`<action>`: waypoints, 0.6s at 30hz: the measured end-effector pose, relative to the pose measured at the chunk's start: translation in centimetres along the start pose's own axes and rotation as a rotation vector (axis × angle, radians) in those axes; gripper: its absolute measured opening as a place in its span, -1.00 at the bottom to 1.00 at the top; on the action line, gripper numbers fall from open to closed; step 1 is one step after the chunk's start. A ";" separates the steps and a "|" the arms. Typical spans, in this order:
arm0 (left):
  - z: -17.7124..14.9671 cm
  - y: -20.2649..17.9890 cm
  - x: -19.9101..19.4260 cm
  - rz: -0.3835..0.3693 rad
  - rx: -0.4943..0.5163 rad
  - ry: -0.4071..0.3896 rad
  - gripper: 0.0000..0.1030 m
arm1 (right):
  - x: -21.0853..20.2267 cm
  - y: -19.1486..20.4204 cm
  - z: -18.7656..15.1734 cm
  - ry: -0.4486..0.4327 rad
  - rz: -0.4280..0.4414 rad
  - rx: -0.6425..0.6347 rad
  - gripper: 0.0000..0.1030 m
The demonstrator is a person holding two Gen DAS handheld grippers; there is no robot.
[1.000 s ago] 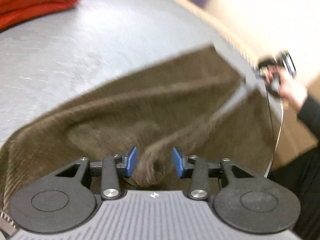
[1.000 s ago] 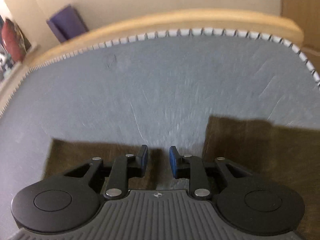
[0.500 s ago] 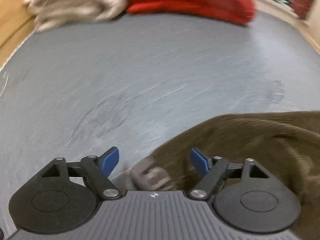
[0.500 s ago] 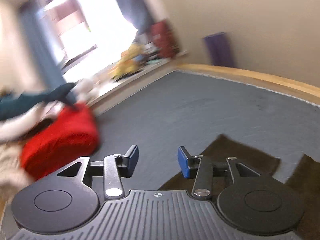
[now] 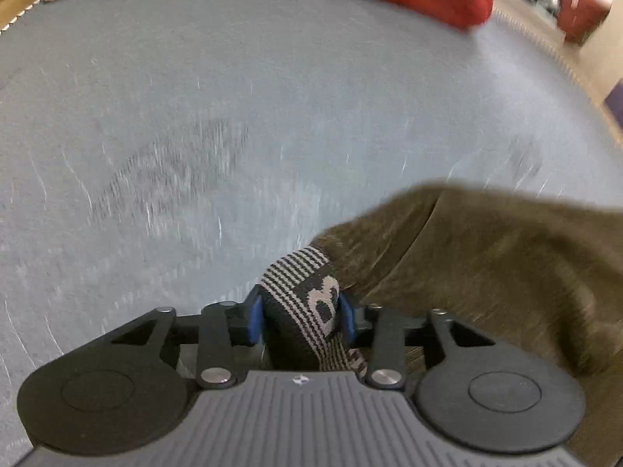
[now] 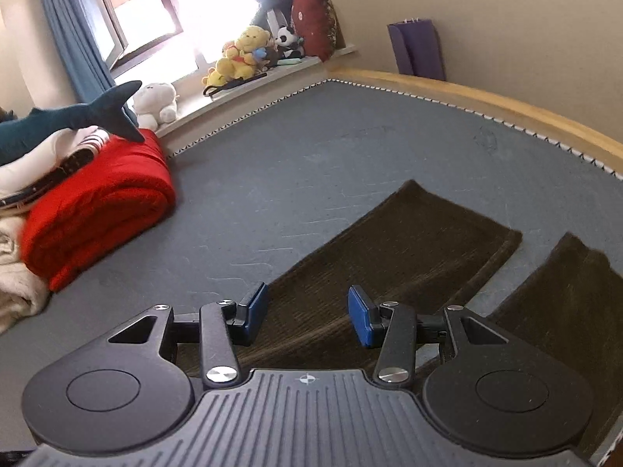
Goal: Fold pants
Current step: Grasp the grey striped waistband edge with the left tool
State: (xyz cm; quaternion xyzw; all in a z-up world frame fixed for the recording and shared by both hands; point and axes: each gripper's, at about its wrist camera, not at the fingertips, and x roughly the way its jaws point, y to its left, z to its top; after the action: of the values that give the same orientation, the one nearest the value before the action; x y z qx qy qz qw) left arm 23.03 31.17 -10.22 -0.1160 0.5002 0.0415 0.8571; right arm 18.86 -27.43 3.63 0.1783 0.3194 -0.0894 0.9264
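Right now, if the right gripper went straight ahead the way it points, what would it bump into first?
Probably the brown pants: the open right gripper points at the pant leg lying flat on the grey mat. Its height above the cloth is unclear.

The pants [image 6: 397, 249] lie on the mat [image 6: 292, 179], their two legs side by side with a strip of mat between them, reaching toward the far rim. The waistband [image 5: 307, 295] sits between the fingers of the left gripper [image 5: 301, 317], with the rest of the pants spreading to its right. The right gripper [image 6: 307, 313] hangs over the nearer leg, fingers apart. To the left of the pants, well apart, a folded blanket [image 6: 97, 202] rests on the mat — a plush shark [image 6: 74, 116] lies on the pile behind it. Further back, stuffed toys [image 6: 241, 58] sit on the windowsill [image 6: 249, 89], a cushion [image 6: 313, 19] to their right. A bag [image 6: 418, 48] stands against the wall behind the far rim.
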 end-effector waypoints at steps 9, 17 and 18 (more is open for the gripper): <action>-0.1 -0.4 -2.6 0.145 0.007 0.034 0.35 | -1.4 0.3 -0.8 -0.019 -0.029 -0.152 -0.07; -2.9 -2.0 -13.5 0.067 -0.011 -0.034 0.40 | -4.9 -1.4 -2.1 -0.031 0.058 -0.151 -0.07; -4.5 -2.4 -14.7 0.057 0.013 -0.033 0.41 | -5.3 -1.7 -2.3 -0.036 0.070 -0.154 -0.07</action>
State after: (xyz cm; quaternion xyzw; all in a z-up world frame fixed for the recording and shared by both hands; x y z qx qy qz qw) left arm 12.37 28.40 0.80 -0.0952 0.4894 0.0646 0.8644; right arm 12.91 -27.82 4.77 0.1159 0.3021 -0.0353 0.9456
